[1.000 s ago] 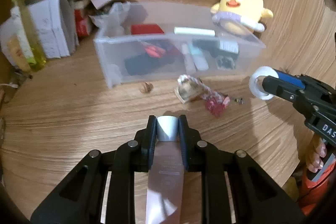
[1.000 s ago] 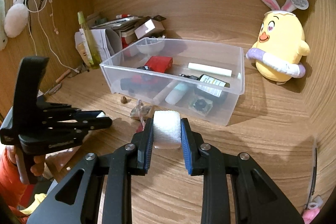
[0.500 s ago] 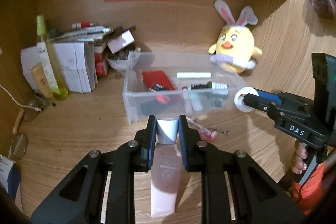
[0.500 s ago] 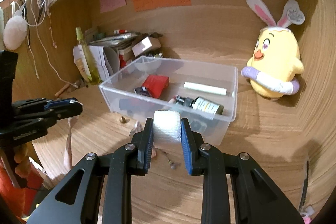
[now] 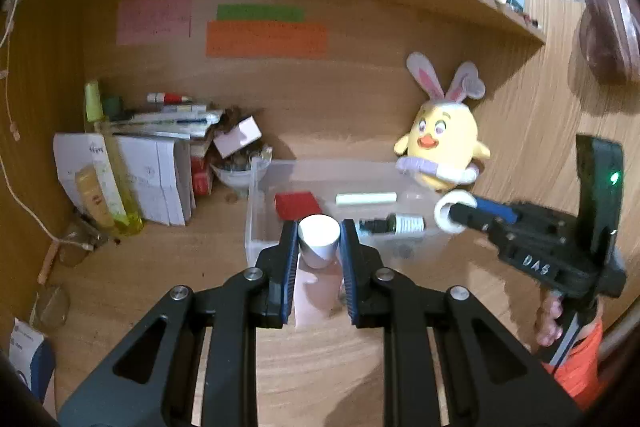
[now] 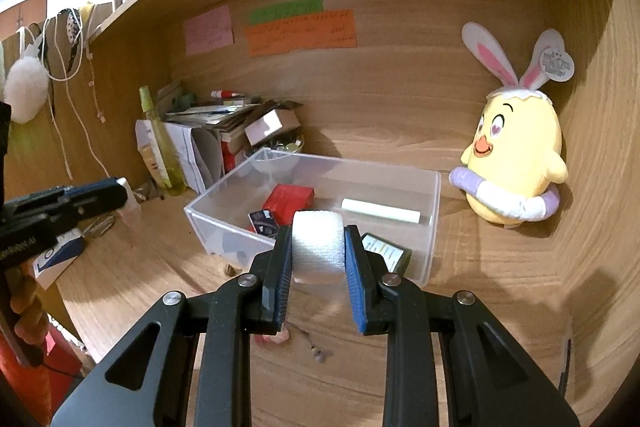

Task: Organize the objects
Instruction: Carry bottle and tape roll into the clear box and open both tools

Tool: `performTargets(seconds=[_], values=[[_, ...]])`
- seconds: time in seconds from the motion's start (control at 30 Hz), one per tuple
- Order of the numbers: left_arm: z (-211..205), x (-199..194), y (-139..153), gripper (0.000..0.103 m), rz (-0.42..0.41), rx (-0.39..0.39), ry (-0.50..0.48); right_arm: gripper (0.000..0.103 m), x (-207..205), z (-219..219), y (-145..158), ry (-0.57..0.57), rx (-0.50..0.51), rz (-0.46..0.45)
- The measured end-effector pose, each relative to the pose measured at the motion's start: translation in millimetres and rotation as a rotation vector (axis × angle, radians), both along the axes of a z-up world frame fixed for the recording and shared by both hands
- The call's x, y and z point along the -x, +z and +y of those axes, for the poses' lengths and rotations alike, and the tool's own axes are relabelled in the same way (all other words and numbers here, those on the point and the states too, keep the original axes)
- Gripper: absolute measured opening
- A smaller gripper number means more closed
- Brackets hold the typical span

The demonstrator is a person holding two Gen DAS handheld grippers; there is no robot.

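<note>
The left gripper (image 5: 319,249) has its fingers pinching a pink tube (image 5: 316,291) just under its white cap (image 5: 318,241), low in the middle of the left view. The tube hangs down from the fingers, above the worktop (image 5: 140,267). The right gripper (image 6: 318,251) has its fingers pinching a white tape roll (image 6: 318,247), low in the middle of the right view; in the left view that roll shows at the right, by the bin's right end. The clear bin (image 6: 434,211) sits just past both, in the middle of each view, with a red box (image 6: 290,199), a white stick (image 6: 380,210) and a small dark bottle (image 5: 390,225) already in it. Both things look ready to go into the bin, but a few things could go wrong. The tube is held only near its top, so it could swing and bump the bin's near wall, or slip out and fall on the worktop. The roll is round and soft, so it could squish, pop out, and roll away. The two grippers are close together, so they could knock each other if both go for the bin at once. The bin is light and could slide if it gets pushed. A drop from too high could bounce off the red box. The yellow chick toy (image 6: 516,155) at the right stands near the bin and could get tipped.
</note>
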State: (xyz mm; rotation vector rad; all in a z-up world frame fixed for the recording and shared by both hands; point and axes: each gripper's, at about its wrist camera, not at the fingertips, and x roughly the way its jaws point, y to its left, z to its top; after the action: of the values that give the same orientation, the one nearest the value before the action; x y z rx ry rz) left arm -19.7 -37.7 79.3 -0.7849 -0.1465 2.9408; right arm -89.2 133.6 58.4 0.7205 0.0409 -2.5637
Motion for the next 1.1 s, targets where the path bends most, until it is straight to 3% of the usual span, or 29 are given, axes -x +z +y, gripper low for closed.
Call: performTargets(seconds=[0.63,0.9,1.1], values=[[-2,45,54,0.02,0.099,-0.002,0.061,0.022,37,-7,12,-0.016,-0.021,0.003],[3,83,41,0.02,0.074,-0.011,0.085,0.022,60,-21,20,-0.018,-0.074,0.015],[6,111,25,0.02,0.029,-0.094,0.04,0.022,83,-31,4,-0.024,-0.117,-0.03]])
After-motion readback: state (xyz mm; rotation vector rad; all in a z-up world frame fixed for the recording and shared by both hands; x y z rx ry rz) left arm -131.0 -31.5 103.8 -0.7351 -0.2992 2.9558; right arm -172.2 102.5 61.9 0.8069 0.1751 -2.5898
